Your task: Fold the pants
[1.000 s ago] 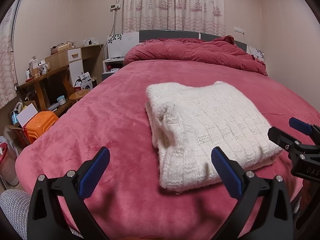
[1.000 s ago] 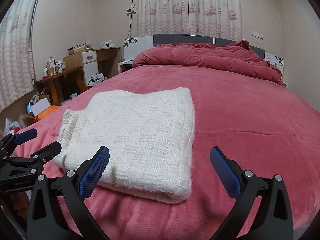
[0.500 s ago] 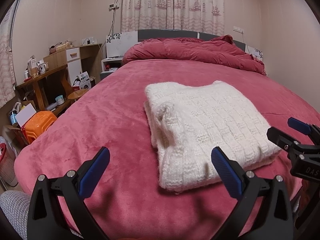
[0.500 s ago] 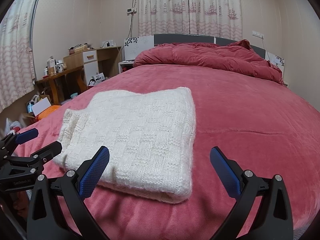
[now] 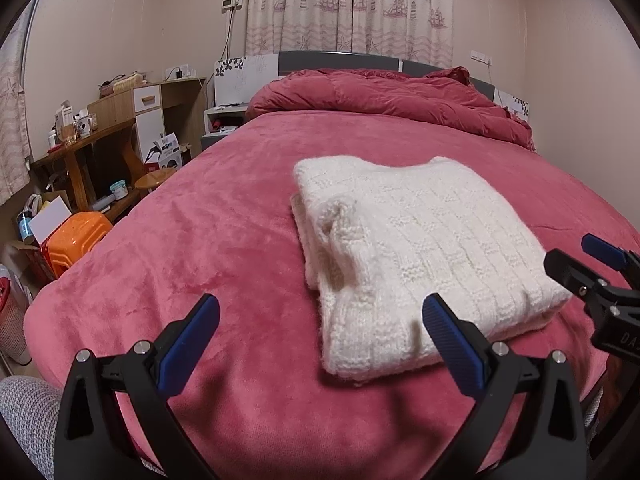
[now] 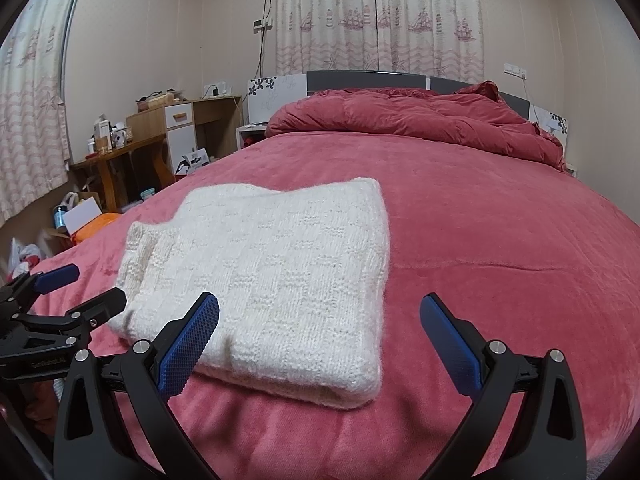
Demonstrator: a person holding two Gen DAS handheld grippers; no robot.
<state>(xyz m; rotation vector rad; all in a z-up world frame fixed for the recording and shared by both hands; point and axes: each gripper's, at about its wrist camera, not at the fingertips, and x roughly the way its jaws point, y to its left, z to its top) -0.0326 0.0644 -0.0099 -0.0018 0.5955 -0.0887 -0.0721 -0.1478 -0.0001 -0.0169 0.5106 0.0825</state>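
White knitted pants (image 5: 416, 248) lie folded into a thick rectangle on the pink bed; they also show in the right wrist view (image 6: 272, 276). My left gripper (image 5: 320, 332) is open and empty, held just short of the bundle's near left corner. My right gripper (image 6: 320, 332) is open and empty, in front of the bundle's near right corner. Each gripper shows at the edge of the other's view: the right one (image 5: 592, 264) and the left one (image 6: 76, 288), both with fingers apart.
The pink blanket (image 5: 200, 240) covers the bed. A red duvet (image 5: 384, 96) is heaped at the headboard. To the left of the bed stand a wooden desk (image 5: 104, 132), an orange stool (image 5: 76, 236) and floor clutter. A wall is on the right.
Both grippers have barely moved; the view drifts slightly. The folded pants lie as before.
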